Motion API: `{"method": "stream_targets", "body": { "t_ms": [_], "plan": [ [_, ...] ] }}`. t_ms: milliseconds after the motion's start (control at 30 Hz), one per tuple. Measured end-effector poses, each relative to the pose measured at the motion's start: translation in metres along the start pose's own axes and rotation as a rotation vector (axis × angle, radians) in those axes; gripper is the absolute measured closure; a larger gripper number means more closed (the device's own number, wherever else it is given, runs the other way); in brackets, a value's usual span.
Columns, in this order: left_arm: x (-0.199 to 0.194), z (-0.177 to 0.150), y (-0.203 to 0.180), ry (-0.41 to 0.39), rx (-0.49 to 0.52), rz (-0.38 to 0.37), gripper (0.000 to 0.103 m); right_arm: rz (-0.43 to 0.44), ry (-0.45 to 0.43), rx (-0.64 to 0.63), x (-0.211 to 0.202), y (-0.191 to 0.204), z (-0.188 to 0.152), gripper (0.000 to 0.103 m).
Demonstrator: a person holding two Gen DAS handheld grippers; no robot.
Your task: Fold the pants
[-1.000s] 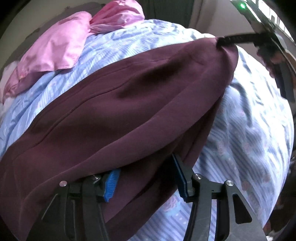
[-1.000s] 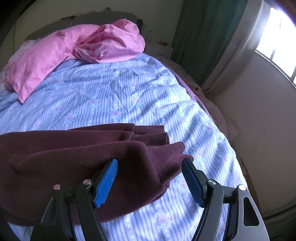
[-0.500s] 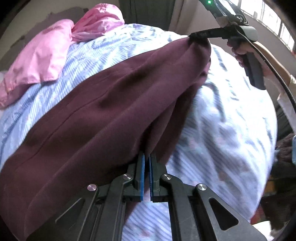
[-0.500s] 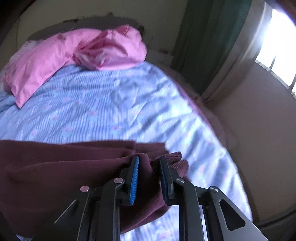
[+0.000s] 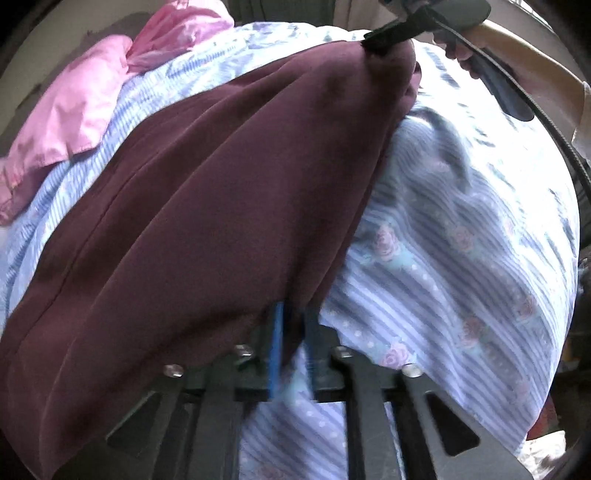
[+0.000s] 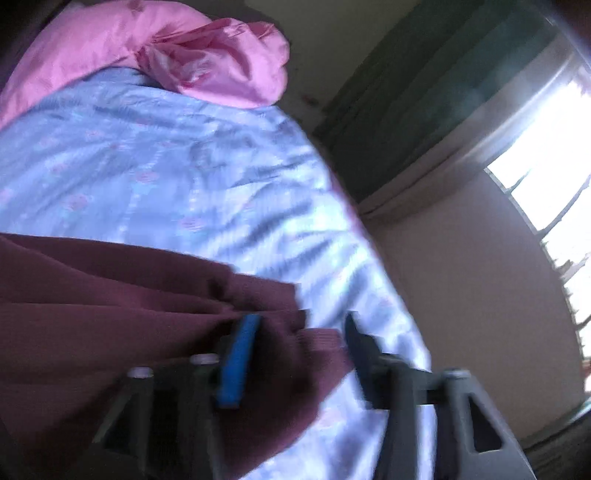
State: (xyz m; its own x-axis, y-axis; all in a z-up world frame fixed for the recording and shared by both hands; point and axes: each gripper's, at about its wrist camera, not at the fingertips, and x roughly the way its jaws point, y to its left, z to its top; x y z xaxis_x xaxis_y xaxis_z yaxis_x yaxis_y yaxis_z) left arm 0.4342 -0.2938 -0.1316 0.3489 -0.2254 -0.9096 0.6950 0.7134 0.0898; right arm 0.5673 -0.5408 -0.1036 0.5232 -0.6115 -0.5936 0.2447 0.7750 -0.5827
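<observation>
Dark maroon pants [image 5: 221, 184] lie lengthwise across the bed, folded over into a thick band. My left gripper [image 5: 294, 314] sits at their near edge. Its jaws are opening, a narrow gap shows the sheet between the blue pads [image 5: 276, 343], and the cloth's edge hangs just over the tips. The right gripper [image 5: 388, 35] shows at the far cuff end. In the right wrist view, blurred, the right gripper [image 6: 303, 332] is opening wide. The ribbed cuff of the pants [image 6: 110, 314] lies loose between its fingers [image 6: 238, 362].
The bed wears a blue striped sheet with roses [image 5: 461, 240] [image 6: 166, 166]. A pink duvet [image 5: 85, 103] [image 6: 203, 55] is bunched at the head end. A person's hand [image 5: 491, 40] holds the right gripper. Green curtain [image 6: 424, 92], bright window [image 6: 546, 147] and wall lie past the bed's right edge.
Both grippers went from open to shut on the pants half a second ago, and now their jaws have parted again, the right widely. Both views have shifted and rolled.
</observation>
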Motion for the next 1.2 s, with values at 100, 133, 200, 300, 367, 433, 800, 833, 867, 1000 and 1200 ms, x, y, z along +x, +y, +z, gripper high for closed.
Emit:
{"method": "stream_targets", "body": {
  "t_ms": [100,133,200,300,367,433,800,833,867,1000,1200],
  "plan": [
    [-0.013,0.001,-0.012,-0.045,-0.012,-0.020,0.047,0.025,-0.046,0.081,-0.018,-0.023,-0.003,0.030],
    [-0.023,0.002,-0.018,-0.077,-0.006,0.007,0.044,0.056,-0.089,0.164,-0.031,-0.040,-0.005,0.029],
    [-0.039,0.003,-0.026,-0.130,0.013,0.021,0.043,0.107,-0.168,0.292,-0.051,-0.066,-0.014,0.021],
    [-0.069,0.018,-0.025,-0.235,0.046,0.043,0.043,0.182,-0.233,0.385,-0.070,-0.093,-0.028,0.020],
    [-0.080,0.037,-0.017,-0.293,0.053,0.079,0.042,0.198,-0.270,0.389,-0.077,-0.104,-0.035,0.020],
    [-0.083,0.059,-0.003,-0.320,0.062,0.098,0.042,0.215,-0.266,0.400,-0.073,-0.113,-0.036,0.020],
    [-0.027,0.166,0.053,-0.304,0.125,-0.005,0.043,0.470,-0.135,0.676,-0.017,-0.109,-0.074,0.021],
    [-0.025,0.170,0.051,-0.304,0.145,-0.014,0.043,0.470,-0.135,0.690,-0.016,-0.105,-0.079,0.021],
    [-0.022,0.173,0.048,-0.296,0.168,-0.025,0.043,0.468,-0.133,0.701,-0.017,-0.102,-0.082,0.022],
    [-0.020,0.189,0.039,-0.260,0.216,-0.059,0.046,0.444,-0.144,0.732,-0.031,-0.095,-0.090,0.027],
    [-0.013,0.235,0.028,-0.195,0.204,-0.121,0.060,0.464,-0.089,0.728,-0.048,-0.096,-0.079,0.027]
  ]
}}
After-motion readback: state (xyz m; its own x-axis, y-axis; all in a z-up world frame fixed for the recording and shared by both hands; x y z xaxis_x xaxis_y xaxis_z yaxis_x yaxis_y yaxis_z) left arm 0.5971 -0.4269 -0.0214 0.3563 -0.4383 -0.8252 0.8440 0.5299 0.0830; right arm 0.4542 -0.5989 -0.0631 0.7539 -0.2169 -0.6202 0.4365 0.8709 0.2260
